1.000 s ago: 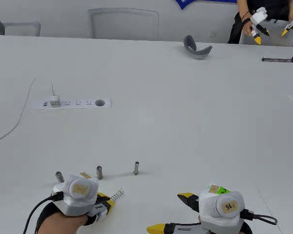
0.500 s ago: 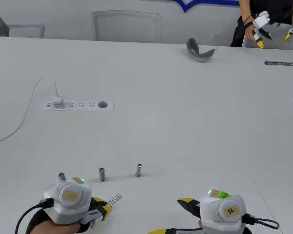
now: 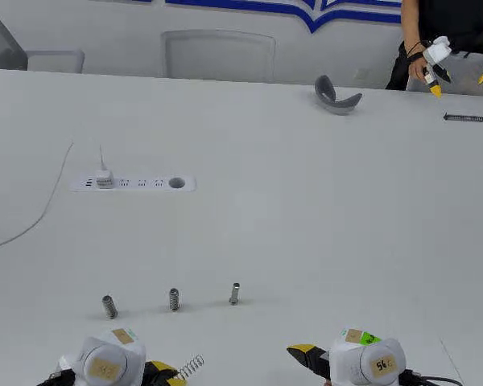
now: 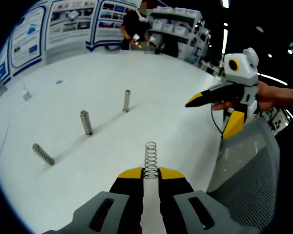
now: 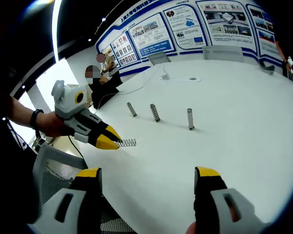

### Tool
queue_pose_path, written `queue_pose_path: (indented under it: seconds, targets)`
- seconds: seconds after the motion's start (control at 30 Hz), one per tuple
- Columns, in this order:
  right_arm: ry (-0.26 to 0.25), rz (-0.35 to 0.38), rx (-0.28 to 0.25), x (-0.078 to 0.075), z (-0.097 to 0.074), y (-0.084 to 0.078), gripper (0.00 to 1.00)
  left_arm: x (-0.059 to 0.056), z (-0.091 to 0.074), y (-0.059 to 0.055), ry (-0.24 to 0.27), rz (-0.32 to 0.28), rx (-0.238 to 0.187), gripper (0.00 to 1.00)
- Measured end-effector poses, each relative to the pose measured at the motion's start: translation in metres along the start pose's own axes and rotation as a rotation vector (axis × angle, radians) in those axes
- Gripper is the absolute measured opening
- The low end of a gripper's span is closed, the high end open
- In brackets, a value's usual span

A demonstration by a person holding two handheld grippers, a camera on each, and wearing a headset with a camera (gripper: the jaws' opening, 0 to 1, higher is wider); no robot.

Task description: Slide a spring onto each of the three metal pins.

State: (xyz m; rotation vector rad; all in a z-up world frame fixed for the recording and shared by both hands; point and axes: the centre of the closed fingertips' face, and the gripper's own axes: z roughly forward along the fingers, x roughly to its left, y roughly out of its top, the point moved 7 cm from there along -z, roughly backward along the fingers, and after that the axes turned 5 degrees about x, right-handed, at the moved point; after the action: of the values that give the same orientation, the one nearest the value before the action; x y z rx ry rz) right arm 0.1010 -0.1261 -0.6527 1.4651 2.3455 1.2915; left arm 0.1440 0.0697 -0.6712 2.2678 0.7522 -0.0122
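two pins point(image 3: 109, 306) point(image 3: 174, 299) sprung, third pin point(image 3: 234, 293) bare. left hand-held gripper point(image 4: 151, 171) pinches last spring point(image 4: 151, 155); right hand-held gripper point(image 5: 147, 171) gapes. next: align it over pin.

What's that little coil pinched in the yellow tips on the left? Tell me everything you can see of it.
It is a small spring of bright silvery wire, with open, evenly spaced coils. One end is pinched between the yellow fingers of the left gripper. The rest sticks straight out in front of them, held above the white table. Nothing else touches it, and it is not yet on the bare pin.
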Motion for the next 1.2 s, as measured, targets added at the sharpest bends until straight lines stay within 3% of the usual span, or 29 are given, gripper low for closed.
queue_pose_path:
  seconds: [0.17, 0.33, 0.6, 0.83, 1.07, 1.2]
  targets:
    - [0.033, 0.0, 0.001, 0.005, 0.004, 0.002, 0.76, -0.01, -0.005, 0.004, -0.022, 0.022, -0.011, 0.1]
    - [0.099, 0.05, -0.033, 0.009, 0.009, 0.004, 0.7, -0.018, -0.005, 0.006, -0.049, 0.06, -0.01, 0.1]
    - [0.192, 0.133, -0.095, 0.014, 0.015, 0.014, 0.6, -0.031, -0.008, 0.03, -0.086, 0.117, -0.054, 0.1]
    - [0.239, 0.174, -0.123, 0.013, 0.019, 0.026, 0.53, -0.034, -0.007, 0.049, -0.101, 0.167, -0.077, 0.1]
    - [0.306, 0.241, -0.147, 0.017, 0.022, 0.034, 0.38, -0.034, -0.007, 0.055, -0.102, 0.199, -0.078, 0.1]
    - [0.307, 0.241, -0.155, 0.019, 0.023, 0.036, 0.34, -0.033, -0.007, 0.055, -0.102, 0.207, -0.076, 0.1]
